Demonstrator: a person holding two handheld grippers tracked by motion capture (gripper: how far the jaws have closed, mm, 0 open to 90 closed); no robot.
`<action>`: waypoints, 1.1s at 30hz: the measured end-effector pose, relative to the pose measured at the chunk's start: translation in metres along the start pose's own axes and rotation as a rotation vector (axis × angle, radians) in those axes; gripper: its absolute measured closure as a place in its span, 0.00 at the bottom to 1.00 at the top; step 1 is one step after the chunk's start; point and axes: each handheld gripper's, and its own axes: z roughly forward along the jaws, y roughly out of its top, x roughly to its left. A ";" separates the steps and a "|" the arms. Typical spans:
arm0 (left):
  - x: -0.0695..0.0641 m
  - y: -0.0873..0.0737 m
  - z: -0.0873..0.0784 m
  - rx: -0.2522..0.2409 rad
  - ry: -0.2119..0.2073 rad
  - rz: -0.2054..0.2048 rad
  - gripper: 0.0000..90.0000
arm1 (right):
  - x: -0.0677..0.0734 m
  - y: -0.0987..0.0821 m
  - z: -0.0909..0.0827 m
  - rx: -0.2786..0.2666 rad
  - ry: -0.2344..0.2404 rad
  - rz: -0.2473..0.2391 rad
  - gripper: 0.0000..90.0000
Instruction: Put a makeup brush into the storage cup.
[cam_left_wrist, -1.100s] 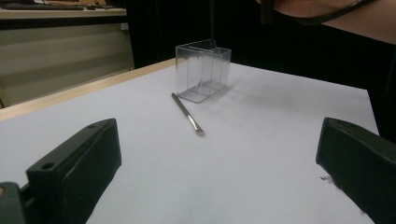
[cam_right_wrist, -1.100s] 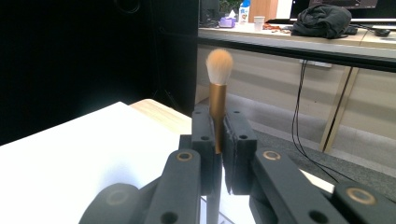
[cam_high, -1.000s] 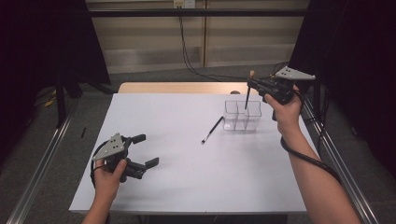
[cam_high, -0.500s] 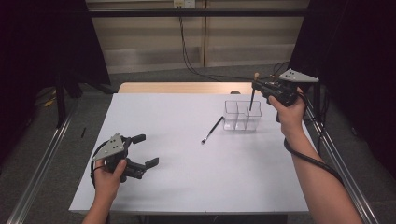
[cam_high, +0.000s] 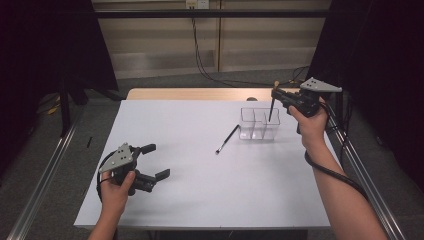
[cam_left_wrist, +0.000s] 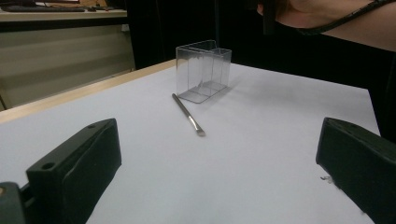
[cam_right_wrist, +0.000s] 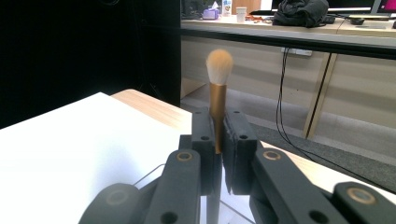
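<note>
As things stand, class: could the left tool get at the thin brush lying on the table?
Probably yes. The left tool is open, holds nothing and faces the thin brush, with bare table between them. The clear organizer stands just beyond it, not in the way.

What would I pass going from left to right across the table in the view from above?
Left tool → thin brush lying flat on the white table → clear divided box → right tool, holding a fluffy-tipped brush upright over the box.

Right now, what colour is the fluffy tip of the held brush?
Pale peach-white bristle tip on a golden-brown makeup brush, clearest in the right gripper view.
</note>
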 end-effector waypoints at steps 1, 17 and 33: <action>0.000 0.000 0.000 0.001 0.000 0.000 0.00 | 0.000 -0.001 0.000 0.000 -0.001 0.002 0.93; 0.000 0.000 0.000 0.000 0.001 -0.001 0.00 | -0.002 -0.013 -0.001 0.008 -0.011 0.013 0.93; -0.001 0.000 0.000 0.001 -0.004 0.004 0.00 | 0.000 -0.023 0.001 0.024 -0.011 0.018 0.93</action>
